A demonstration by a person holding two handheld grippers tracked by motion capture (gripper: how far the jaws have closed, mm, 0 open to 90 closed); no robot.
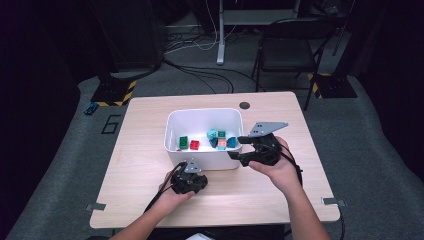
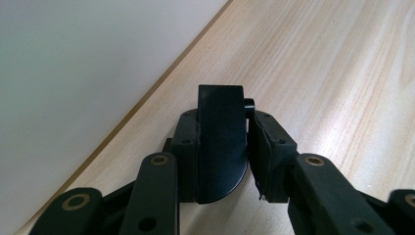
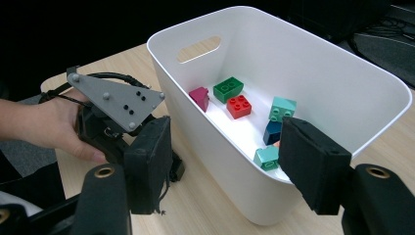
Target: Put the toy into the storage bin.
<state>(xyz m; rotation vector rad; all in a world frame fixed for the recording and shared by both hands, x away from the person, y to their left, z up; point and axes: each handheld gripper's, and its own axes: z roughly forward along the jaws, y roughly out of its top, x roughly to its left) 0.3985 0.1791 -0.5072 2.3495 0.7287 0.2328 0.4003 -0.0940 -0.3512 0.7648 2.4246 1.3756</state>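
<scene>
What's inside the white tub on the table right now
Toy bricks lie on the white tub floor: a green brick, a red brick, a magenta piece, teal bricks and a dark blue one. The right gripper's pad covers part of the pile.

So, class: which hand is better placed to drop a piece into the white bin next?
Probably the left. Its tool is shut on a black piece beside the white bin; the right tool straddles the bin's rim, open and empty.

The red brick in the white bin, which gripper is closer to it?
Left. The left gripper sits on the table just outside the bin's near wall below the red brick; the right gripper is at the bin's right wall.
</scene>
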